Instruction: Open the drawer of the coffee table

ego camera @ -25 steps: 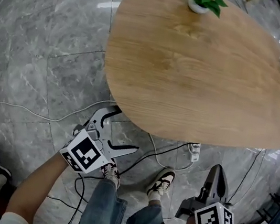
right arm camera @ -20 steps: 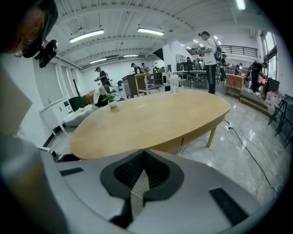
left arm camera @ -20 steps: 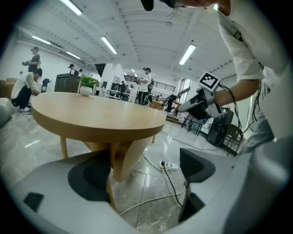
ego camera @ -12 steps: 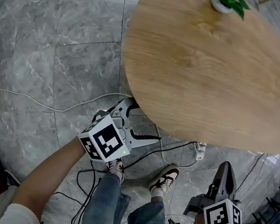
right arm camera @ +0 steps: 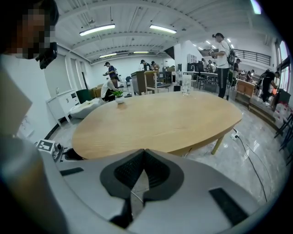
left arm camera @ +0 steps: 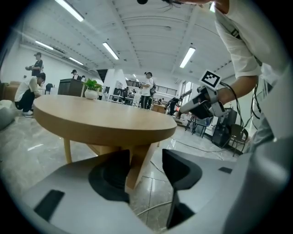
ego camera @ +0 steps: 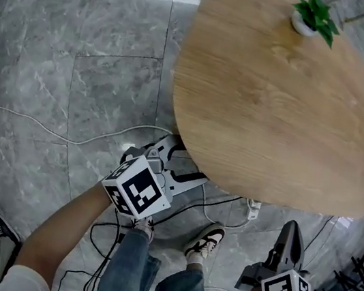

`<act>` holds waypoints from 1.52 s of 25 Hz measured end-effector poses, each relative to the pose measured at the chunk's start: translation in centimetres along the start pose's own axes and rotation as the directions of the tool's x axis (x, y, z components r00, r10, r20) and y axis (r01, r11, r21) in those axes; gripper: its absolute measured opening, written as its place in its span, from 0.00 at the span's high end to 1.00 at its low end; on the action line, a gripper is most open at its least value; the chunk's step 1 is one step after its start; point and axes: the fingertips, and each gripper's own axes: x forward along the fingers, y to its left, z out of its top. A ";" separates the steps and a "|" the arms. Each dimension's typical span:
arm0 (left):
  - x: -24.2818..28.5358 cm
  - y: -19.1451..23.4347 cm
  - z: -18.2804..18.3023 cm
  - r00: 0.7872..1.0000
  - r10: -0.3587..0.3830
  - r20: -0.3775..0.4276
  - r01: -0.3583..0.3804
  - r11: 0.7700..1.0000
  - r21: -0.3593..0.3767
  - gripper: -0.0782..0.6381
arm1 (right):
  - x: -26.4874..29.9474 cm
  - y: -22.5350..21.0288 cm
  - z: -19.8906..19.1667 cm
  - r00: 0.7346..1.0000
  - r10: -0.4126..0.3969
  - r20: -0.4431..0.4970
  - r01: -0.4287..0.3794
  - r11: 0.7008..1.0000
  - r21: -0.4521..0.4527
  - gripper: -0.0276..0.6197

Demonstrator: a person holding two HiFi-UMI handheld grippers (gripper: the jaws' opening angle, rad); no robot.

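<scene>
Head view looks steeply down over the coffee table; both gripper views sit low and close at its near edge, facing across the top all three share.

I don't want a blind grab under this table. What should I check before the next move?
Drawer located: cannot tell; no view shows it.
Left gripper empty: ok; jaws have just been closing, stand apart, nothing between them.
Right gripper clear of coffee table: ok; shut, empty.
Footing: not ok; cables lie by the shoes.
</scene>
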 end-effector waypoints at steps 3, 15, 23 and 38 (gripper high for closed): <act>-0.2 0.5 -0.2 1.000 0.020 -0.001 -0.020 0.999 0.027 0.64 | 0.1 0.6 -0.4 1.000 0.006 -0.007 -0.006 1.000 0.000 0.96; -0.3 1.0 -0.2 0.999 0.035 -0.007 -0.035 0.997 0.075 0.73 | 0.5 1.8 -0.4 1.000 0.018 -0.007 -0.018 1.000 0.010 0.96; -0.3 0.7 0.1 1.000 0.016 -0.011 -0.014 0.994 0.104 0.75 | 0.1 1.3 -1.2 0.999 0.022 -0.026 -0.022 1.000 0.018 0.96; -0.5 -0.2 -0.1 0.998 -0.036 -0.047 0.043 0.988 0.149 0.77 | -0.1 0.8 -1.9 1.000 0.008 -0.011 -0.007 0.999 0.040 0.96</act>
